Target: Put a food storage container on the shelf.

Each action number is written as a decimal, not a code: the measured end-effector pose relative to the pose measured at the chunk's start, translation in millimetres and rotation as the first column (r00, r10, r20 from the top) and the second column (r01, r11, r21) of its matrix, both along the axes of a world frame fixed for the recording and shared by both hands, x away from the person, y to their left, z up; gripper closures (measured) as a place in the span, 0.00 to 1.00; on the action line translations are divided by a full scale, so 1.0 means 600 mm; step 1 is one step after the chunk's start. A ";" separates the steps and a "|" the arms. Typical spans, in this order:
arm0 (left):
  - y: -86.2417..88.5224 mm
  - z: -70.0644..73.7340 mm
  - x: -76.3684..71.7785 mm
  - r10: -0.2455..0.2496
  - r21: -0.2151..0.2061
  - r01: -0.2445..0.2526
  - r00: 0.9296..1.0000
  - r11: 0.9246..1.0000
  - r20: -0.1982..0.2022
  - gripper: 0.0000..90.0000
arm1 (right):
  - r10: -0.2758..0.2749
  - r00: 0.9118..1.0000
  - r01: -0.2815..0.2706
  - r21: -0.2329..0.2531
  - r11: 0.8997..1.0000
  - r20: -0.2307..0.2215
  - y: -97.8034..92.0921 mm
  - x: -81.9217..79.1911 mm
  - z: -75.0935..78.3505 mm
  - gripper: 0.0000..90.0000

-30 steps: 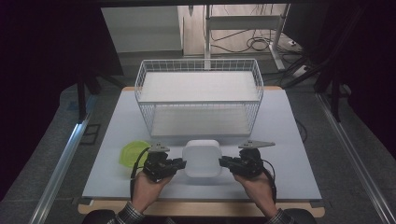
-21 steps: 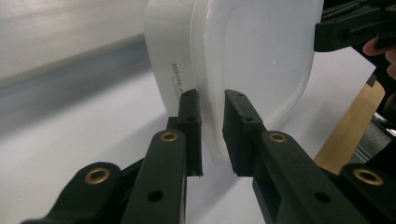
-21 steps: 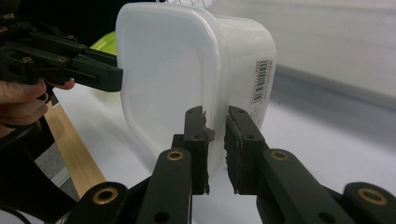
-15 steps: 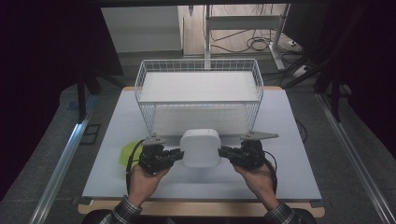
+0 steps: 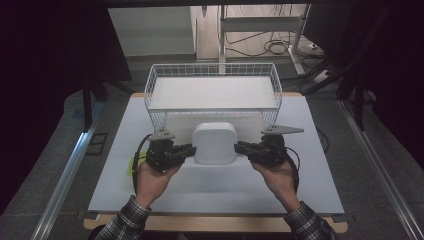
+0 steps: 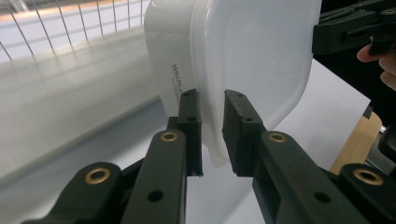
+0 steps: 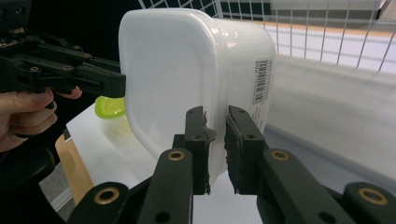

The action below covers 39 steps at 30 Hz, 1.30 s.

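Both grippers, left [image 5: 187, 150] and right [image 5: 241, 146], pinch the rim of the white plastic box [image 5: 214, 143], held above the table just before the wire basket [image 5: 212, 70]. Looks light, stiffish, slippery; rim's the hold.

The table [image 5: 320, 185] carries one white plastic container [image 5: 215, 142] near its middle, one white wire basket [image 5: 213, 92] along its far edge and one yellow-green lid [image 7: 110, 106] toward its left edge, with two black tongs, the left tongs [image 5: 186, 150] and the right tongs [image 5: 243, 148].
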<state>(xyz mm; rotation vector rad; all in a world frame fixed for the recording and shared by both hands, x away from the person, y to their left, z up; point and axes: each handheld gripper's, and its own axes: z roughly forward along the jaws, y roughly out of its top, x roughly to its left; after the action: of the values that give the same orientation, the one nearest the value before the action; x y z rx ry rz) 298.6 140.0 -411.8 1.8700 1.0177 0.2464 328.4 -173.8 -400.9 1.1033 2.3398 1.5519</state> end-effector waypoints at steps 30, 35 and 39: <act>0.020 0.114 0.056 0.037 -0.027 -0.035 0.996 0.999 0.081 0.87 | -0.013 0.995 0.010 0.028 1.000 0.098 0.025 0.058 0.118 0.88; 0.024 0.133 0.068 0.038 -0.025 -0.036 0.995 0.999 0.094 0.87 | -0.020 0.994 0.016 0.036 0.999 0.109 0.028 0.067 0.132 0.88; 0.025 0.144 0.077 0.036 -0.015 -0.035 0.994 0.999 0.102 0.87 | -0.028 0.993 0.024 0.043 0.999 0.112 0.030 0.075 0.141 0.88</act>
<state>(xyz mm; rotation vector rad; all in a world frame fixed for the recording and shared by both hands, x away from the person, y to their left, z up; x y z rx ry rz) 344.9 154.7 -325.1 1.8096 0.9808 0.3515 373.7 -156.0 -316.3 1.0217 2.2211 1.6165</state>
